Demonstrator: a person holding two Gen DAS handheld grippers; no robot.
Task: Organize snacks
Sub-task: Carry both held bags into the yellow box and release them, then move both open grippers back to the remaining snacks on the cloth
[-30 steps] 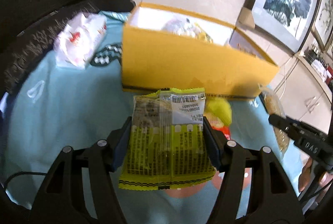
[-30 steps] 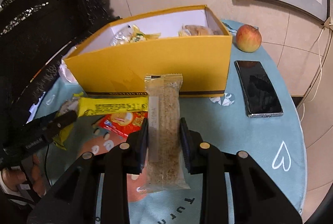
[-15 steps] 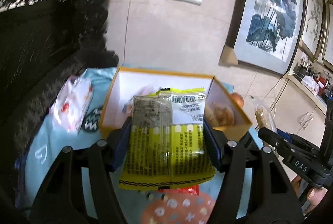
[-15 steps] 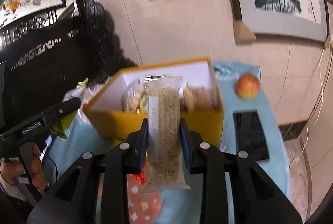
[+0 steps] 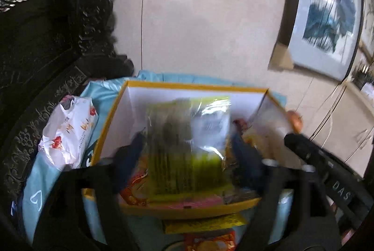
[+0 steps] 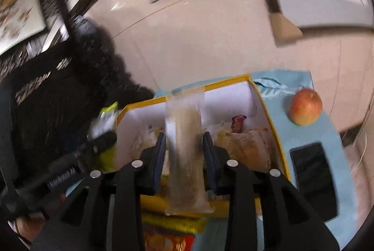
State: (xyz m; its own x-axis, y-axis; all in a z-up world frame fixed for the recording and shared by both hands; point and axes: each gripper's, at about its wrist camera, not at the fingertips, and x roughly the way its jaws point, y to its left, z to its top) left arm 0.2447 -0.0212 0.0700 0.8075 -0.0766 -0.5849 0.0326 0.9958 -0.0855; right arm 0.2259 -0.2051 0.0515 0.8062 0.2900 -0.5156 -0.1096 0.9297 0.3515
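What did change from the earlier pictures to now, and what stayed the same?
Both grippers rose from the table to above the yellow box. The left gripper is opening around the green packet, the right gripper around the clear bar. The apple and phone stayed.

Both grippers point downward, low in their frames. The left gripper point(image 5: 187, 155) is opening, jaws wide apart; the right gripper point(image 6: 184, 153) is opening too, pads parted.
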